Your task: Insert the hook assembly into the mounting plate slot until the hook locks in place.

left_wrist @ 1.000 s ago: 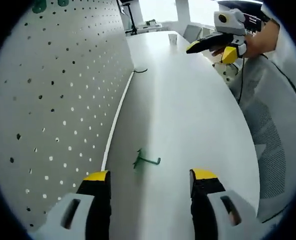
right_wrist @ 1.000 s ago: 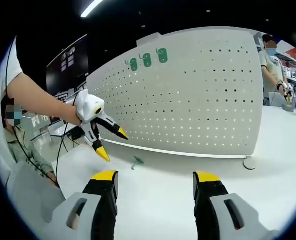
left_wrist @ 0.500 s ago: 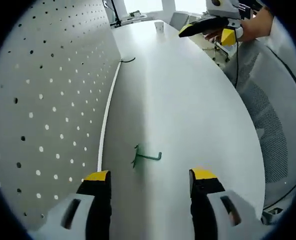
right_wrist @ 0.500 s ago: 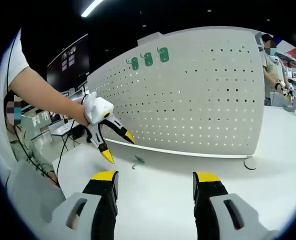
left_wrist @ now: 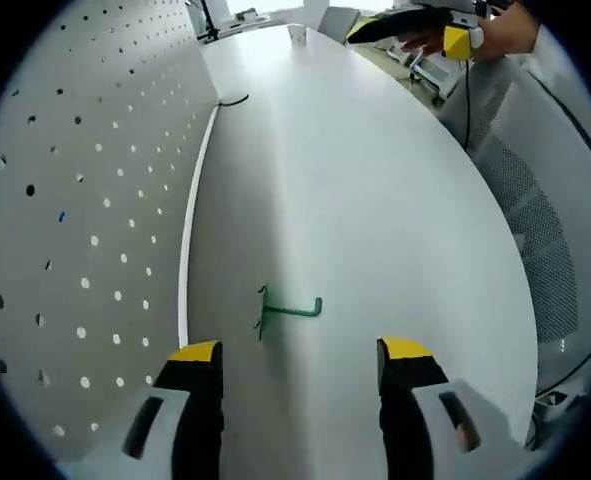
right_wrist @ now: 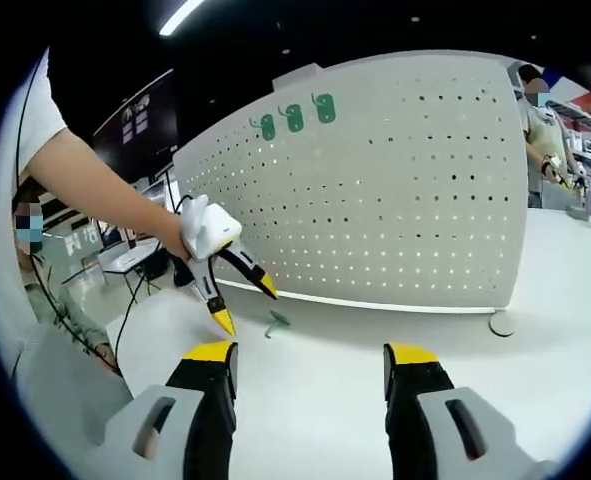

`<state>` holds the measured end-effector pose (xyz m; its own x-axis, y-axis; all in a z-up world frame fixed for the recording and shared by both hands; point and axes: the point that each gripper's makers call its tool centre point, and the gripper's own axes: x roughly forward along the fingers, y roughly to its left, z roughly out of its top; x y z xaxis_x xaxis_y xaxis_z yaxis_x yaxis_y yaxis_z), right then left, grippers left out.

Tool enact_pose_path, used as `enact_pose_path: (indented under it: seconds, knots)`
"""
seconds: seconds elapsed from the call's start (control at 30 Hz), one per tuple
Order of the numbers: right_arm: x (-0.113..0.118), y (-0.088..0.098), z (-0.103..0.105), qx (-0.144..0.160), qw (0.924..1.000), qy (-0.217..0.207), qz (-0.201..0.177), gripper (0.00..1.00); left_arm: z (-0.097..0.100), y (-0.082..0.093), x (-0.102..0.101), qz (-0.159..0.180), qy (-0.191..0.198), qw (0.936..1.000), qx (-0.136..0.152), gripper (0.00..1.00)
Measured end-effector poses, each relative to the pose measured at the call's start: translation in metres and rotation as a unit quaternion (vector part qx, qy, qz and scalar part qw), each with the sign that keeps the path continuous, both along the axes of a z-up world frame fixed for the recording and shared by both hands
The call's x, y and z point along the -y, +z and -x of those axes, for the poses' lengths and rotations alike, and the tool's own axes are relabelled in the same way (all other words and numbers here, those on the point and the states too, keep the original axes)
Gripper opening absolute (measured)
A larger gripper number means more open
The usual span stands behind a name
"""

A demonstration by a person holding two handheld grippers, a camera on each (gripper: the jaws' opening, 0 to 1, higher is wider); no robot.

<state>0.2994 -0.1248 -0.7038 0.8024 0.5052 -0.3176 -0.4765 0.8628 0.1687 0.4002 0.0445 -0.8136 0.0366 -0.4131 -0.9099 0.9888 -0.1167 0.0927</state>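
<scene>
A small green hook (left_wrist: pixel 287 311) lies flat on the white table (left_wrist: pixel 375 200), just ahead of my left gripper (left_wrist: pixel 301 362), which is open with nothing between its jaws. The white pegboard mounting plate (left_wrist: pixel 85 190) stands upright along the left of the left gripper view. In the right gripper view the same hook (right_wrist: pixel 274 322) lies at the foot of the pegboard (right_wrist: pixel 395 190), with the left gripper (right_wrist: pixel 246 303) open just left of it and tipped down toward it. My right gripper (right_wrist: pixel 310 362) is open, empty and held back from the hook.
Three green hooks (right_wrist: pixel 294 117) hang at the pegboard's top. A round foot (right_wrist: pixel 500 324) and a dark cable (left_wrist: pixel 231 101) sit at the board's base. A mesh chair (left_wrist: pixel 560 250) stands at the table's right edge. A small cup (left_wrist: pixel 297 33) stands far off. People stand at the right (right_wrist: pixel 543 130).
My left gripper has moved forward and lower toward the green hook, which now sits closer to its jaws. The right gripper has stayed nearly still. The hook has not moved.
</scene>
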Motion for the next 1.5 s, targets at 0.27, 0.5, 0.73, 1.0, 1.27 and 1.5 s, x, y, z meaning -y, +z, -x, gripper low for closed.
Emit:
enact_pose_path:
  seconds: [0.27, 0.5, 0.73, 1.0, 1.27, 1.5]
  knots:
    - [-0.001, -0.001, 0.001, -0.001, 1.0, 0.002, -0.001, 0.56, -0.002, -0.01, 0.003, -0.015, -0.014, 0.9998, -0.006, 0.64]
    - [0.0, -0.001, 0.0, -0.003, 1.0, 0.0, -0.003, 0.56, -0.002, -0.014, 0.009, -0.024, -0.027, 0.9992, -0.018, 0.63]
    - [-0.001, 0.001, 0.001, -0.005, 0.9999, 0.0, -0.012, 0.54, -0.002, -0.019, 0.01, -0.037, -0.032, 0.9982, -0.035, 0.62]
    - [-0.001, 0.001, 0.001, -0.007, 0.9999, 0.0, -0.015, 0.53, -0.004, -0.019, 0.011, -0.033, -0.036, 0.9979, -0.042, 0.59]
    - [0.0, 0.0, 0.001, -0.01, 0.9998, -0.003, -0.018, 0.51, -0.007, -0.018, 0.012, -0.021, -0.023, 0.9987, -0.042, 0.43]
    - [0.001, 0.001, 0.001, -0.011, 0.9997, -0.004, -0.021, 0.5, -0.017, -0.017, 0.013, -0.009, 0.031, 0.9988, -0.037, 0.22]
